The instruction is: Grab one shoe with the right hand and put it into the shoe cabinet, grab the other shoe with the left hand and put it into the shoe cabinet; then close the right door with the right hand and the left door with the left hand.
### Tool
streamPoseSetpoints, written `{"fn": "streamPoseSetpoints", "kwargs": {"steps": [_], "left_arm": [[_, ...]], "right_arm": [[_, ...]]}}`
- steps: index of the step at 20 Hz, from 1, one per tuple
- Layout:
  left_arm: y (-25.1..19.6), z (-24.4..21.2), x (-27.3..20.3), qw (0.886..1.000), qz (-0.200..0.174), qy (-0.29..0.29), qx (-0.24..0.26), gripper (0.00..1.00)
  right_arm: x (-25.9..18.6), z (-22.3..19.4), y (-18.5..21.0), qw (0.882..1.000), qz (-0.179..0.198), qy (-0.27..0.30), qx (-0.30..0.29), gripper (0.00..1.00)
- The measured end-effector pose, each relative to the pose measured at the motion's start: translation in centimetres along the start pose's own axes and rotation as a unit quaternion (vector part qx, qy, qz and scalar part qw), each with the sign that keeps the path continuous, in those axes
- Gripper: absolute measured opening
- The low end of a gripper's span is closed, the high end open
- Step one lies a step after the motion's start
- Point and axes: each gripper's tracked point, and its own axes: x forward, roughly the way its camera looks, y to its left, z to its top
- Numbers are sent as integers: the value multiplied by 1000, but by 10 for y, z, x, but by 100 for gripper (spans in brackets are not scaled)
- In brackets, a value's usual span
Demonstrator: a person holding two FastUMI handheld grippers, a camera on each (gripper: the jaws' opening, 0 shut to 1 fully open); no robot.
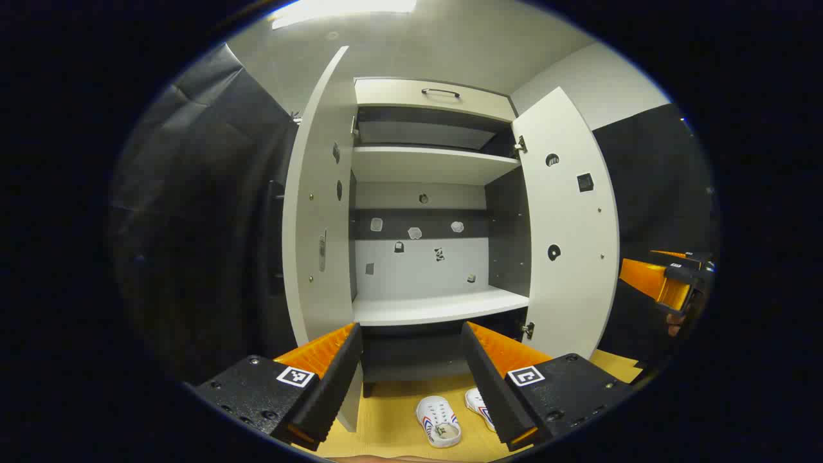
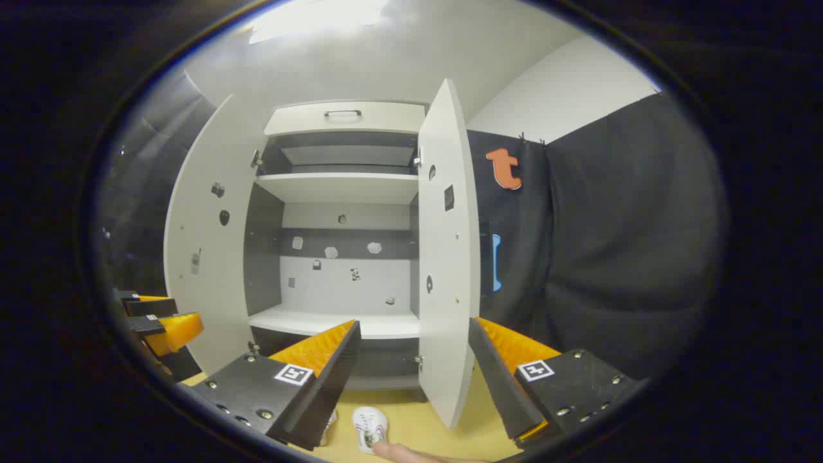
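- Shoe cabinet (image 1: 424,193): white, upright, both doors swung wide; left door (image 1: 321,212) and right door (image 1: 569,225) stand open, inner shelves bare of footwear.
- White shoe (image 1: 439,421): on the yellow floor (image 1: 386,418) just in front of the cabinet base, sole down.
- Second shoe (image 1: 479,406): just beside the first, partly hidden behind a finger of the left hand-held gripper.
- Left hand-held gripper (image 1: 411,379): fingers spread wide, holding nothing, raised above the shoes.
- Right hand-held gripper (image 2: 411,379): fingers likewise spread wide, holding nothing, facing the cabinet.
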Motion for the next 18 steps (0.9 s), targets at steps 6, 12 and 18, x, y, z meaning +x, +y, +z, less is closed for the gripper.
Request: {"fn": "streamPoseSetpoints", "kwargs": {"steps": [6,12,18], "left_arm": [[-15,5,-7,999,-18,-25,8,94],[-12,2,-11,1000,-14,-25,4,93],[-1,3,-17,999,-5,-36,1,93]], "right_arm": [[-2,6,3,1000,17,-15,-6,97],[-4,18,-5,996,34,1,81,100],[3,2,3,999,33,15,28,100]]}}
